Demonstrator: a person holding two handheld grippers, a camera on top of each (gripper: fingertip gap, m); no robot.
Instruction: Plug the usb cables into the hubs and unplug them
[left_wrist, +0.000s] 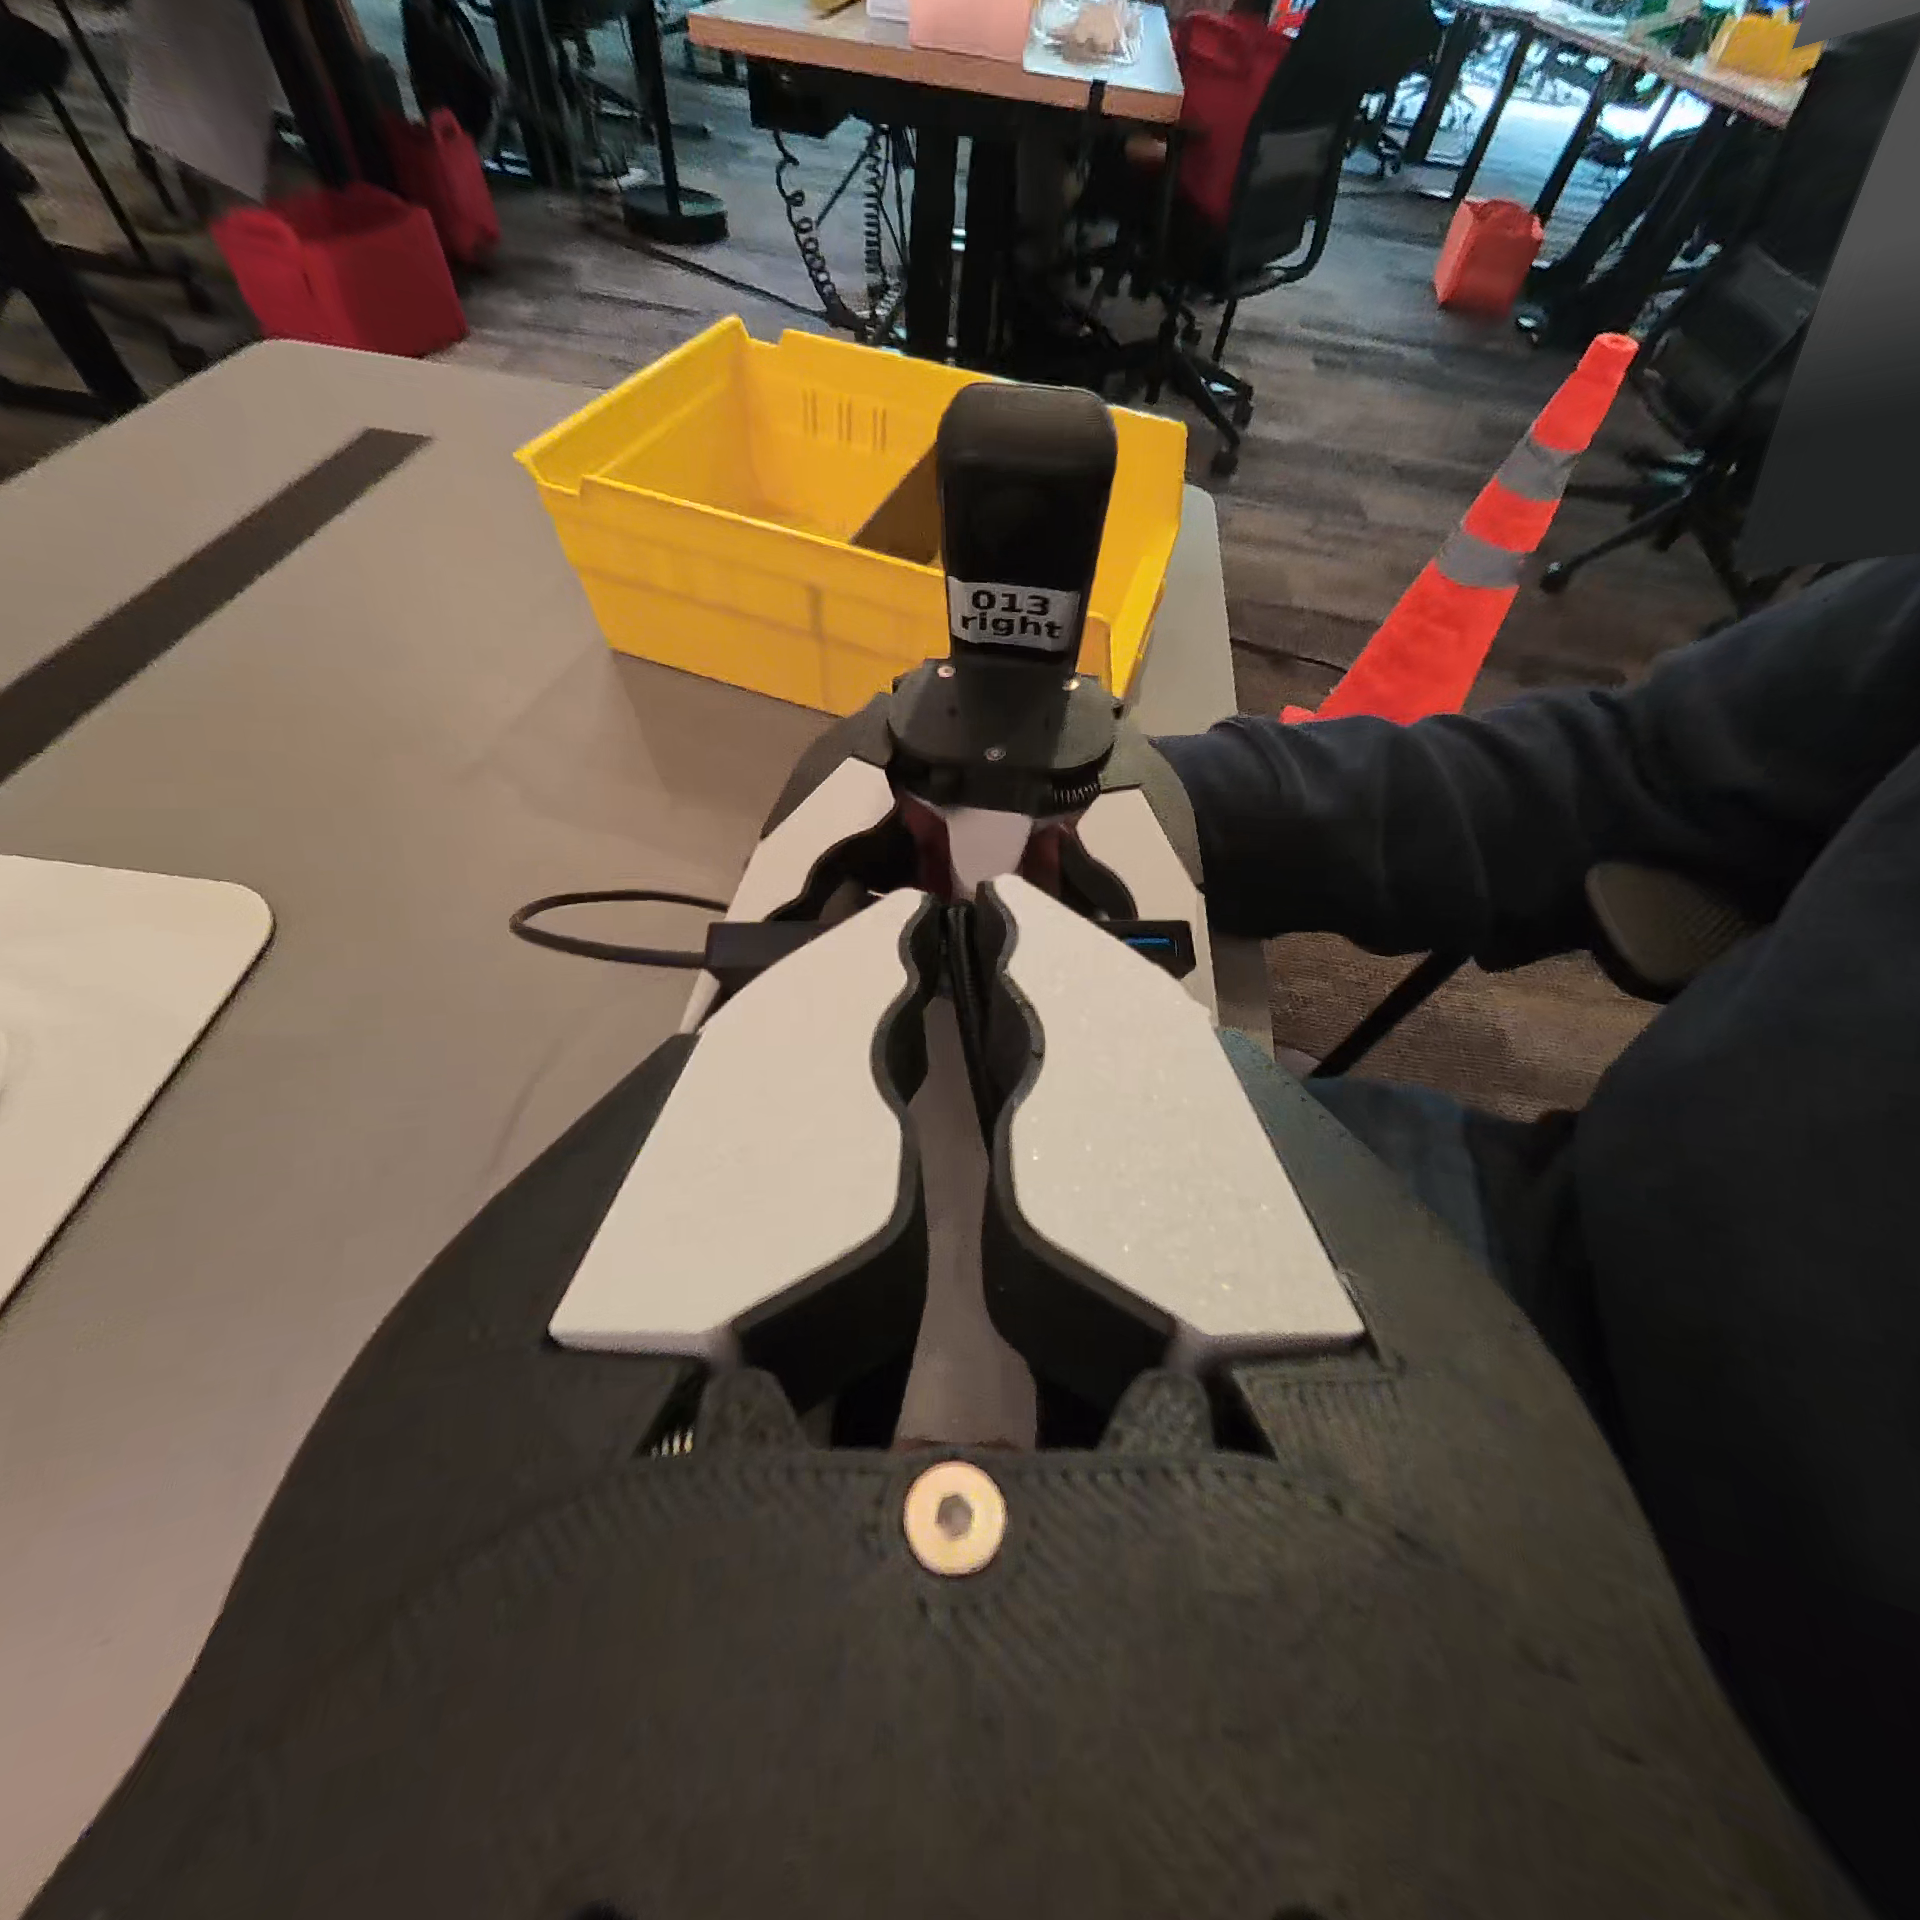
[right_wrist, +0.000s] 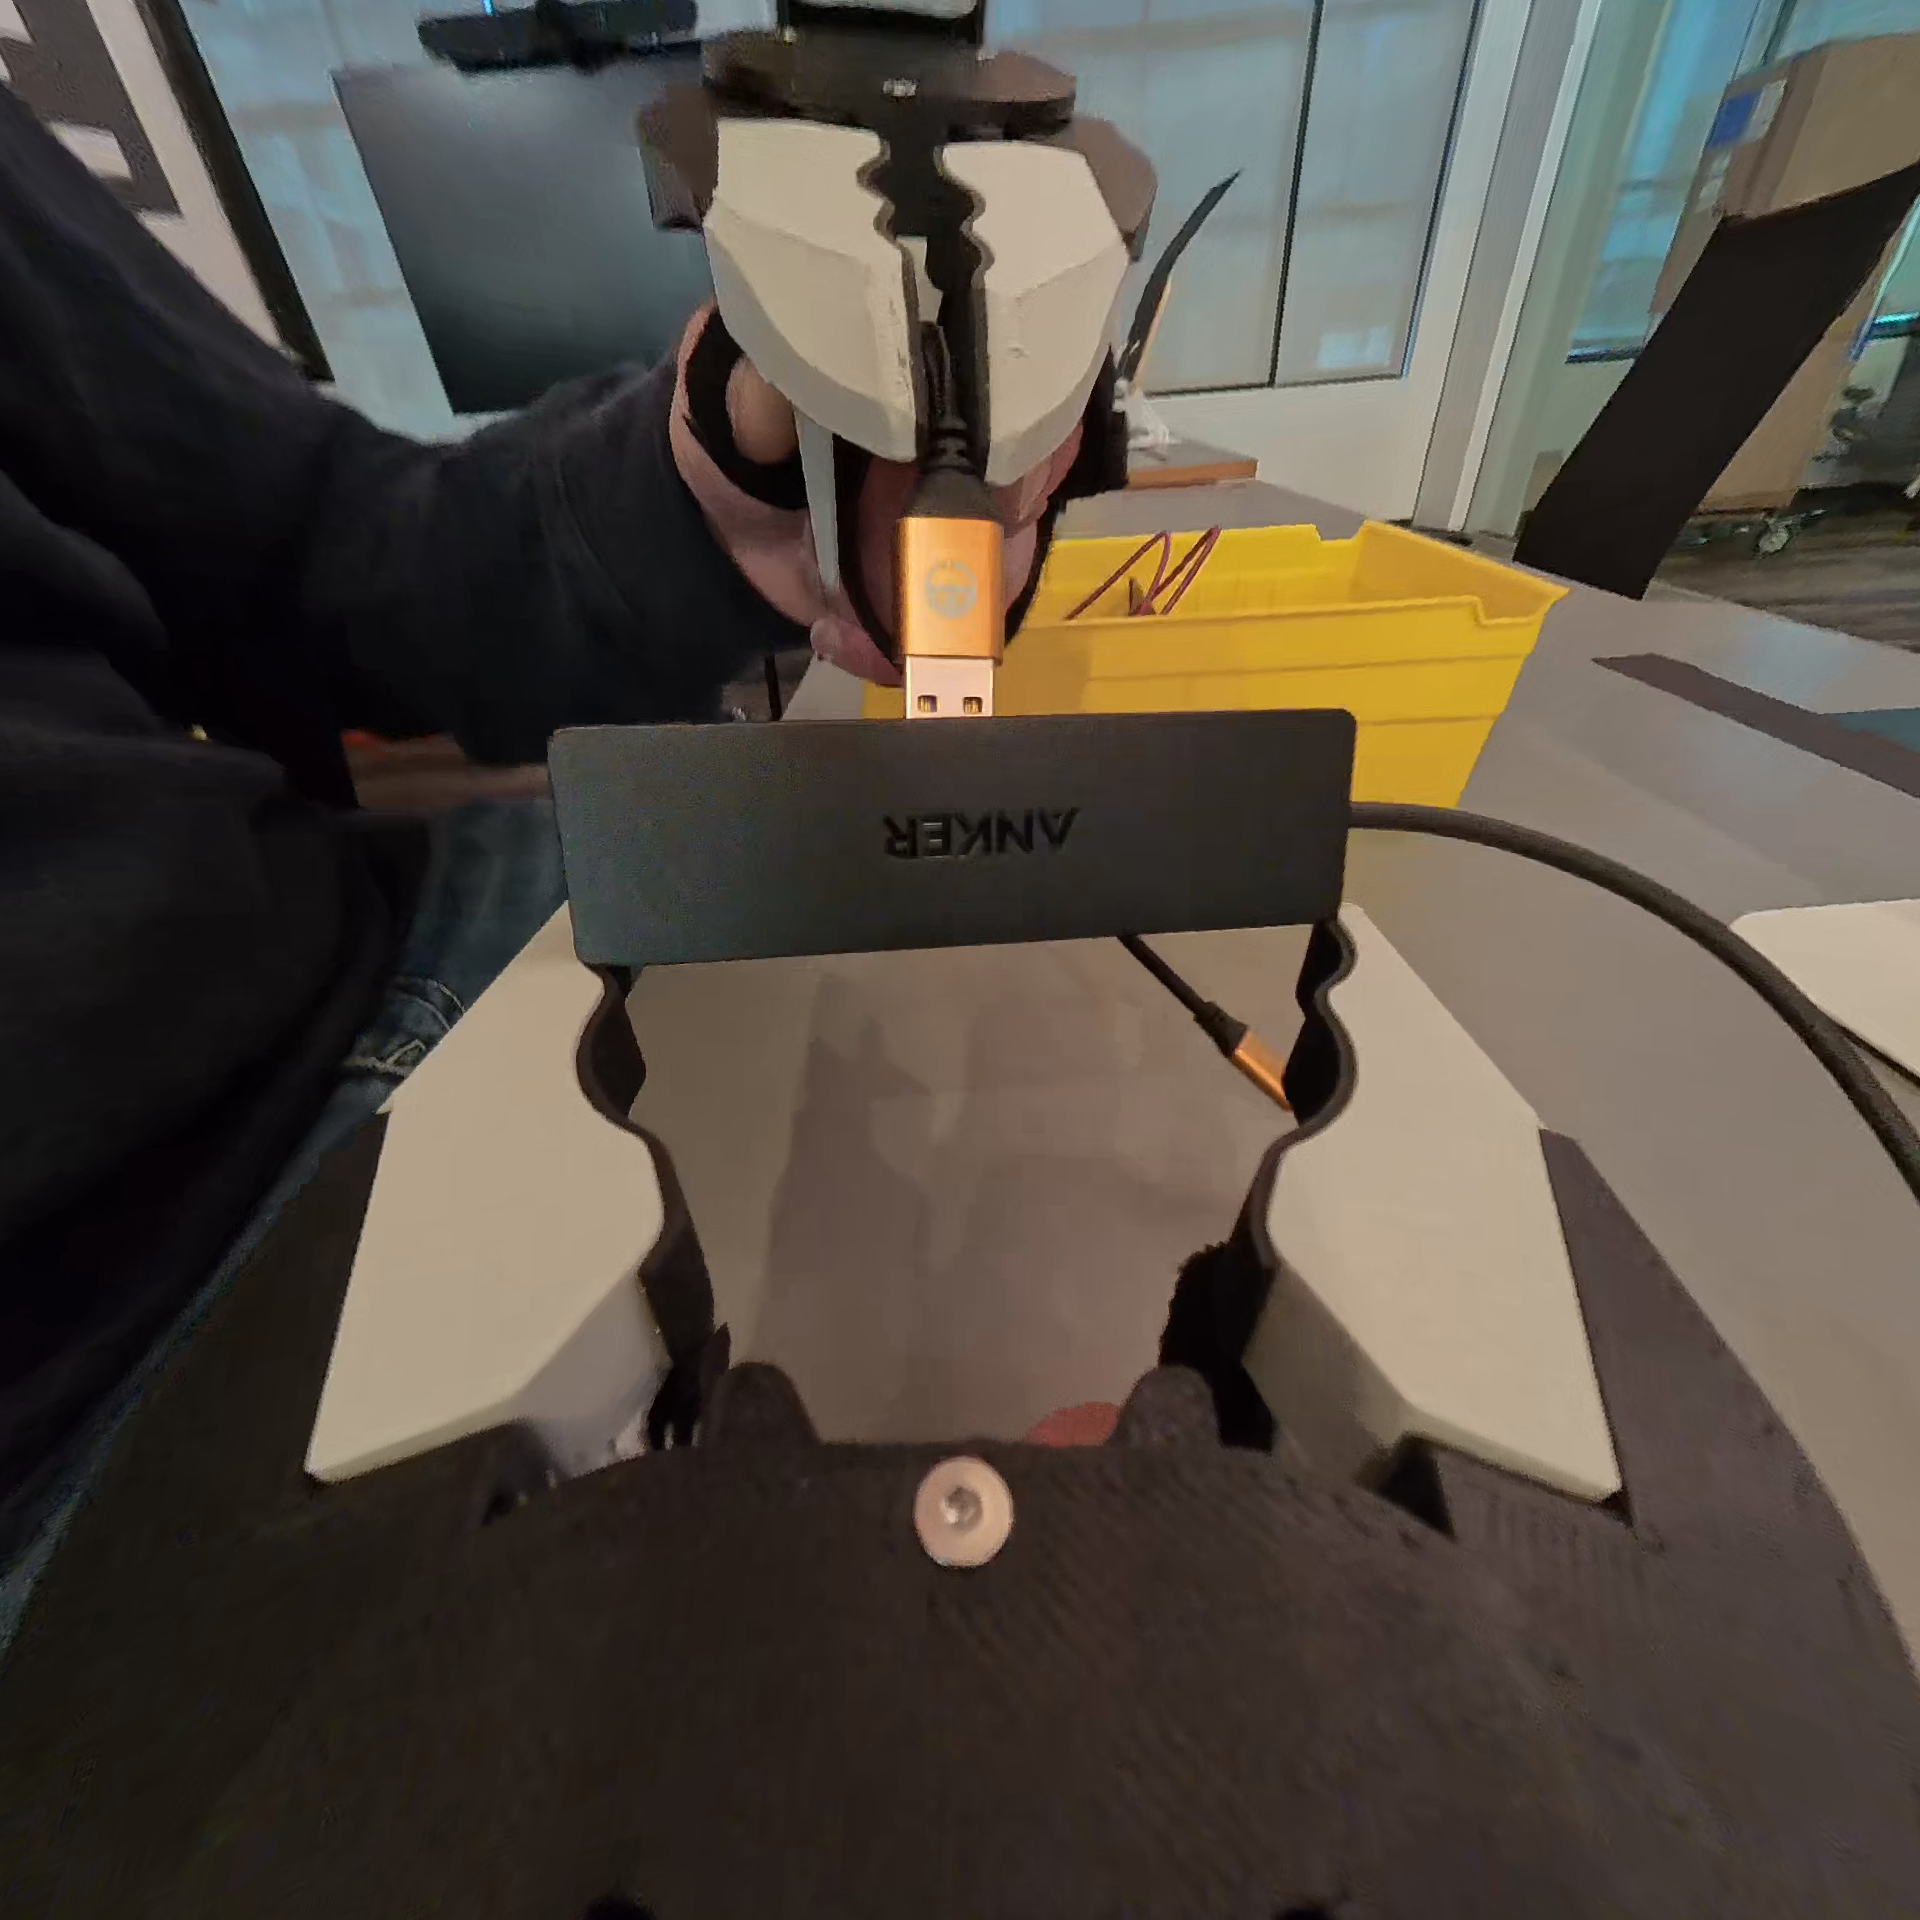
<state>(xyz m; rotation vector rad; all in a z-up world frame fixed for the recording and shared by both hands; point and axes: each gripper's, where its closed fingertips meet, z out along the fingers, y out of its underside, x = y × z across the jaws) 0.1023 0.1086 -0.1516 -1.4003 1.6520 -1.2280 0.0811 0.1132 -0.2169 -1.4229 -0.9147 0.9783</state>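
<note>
Left wrist view: we are holding the left gripper (left_wrist: 961, 914) pinched on the black cable (left_wrist: 961, 997); the right gripper (left_wrist: 997, 821) faces it, tip to tip, with the hub (left_wrist: 1153, 940) mostly hidden between them. The yellow bin (left_wrist: 790, 582) beyond is showing a dark divider and no contents that we can make out.

Right wrist view: we are gripping the black hub (right_wrist: 951, 836) by its ends in the right gripper (right_wrist: 956, 977), long axis crosswise. The orange USB plug (right_wrist: 948, 592) is pointing straight at the hub's far edge, its metal tip just meeting it; whether it is seated, we cannot tell. Red cables (right_wrist: 1164, 571) are lying in the bin.

Two close wrist views facing each other along their fingers, both sharing the yellow bin (left_wrist: 831, 540) and hub (right_wrist: 951, 831).
</note>
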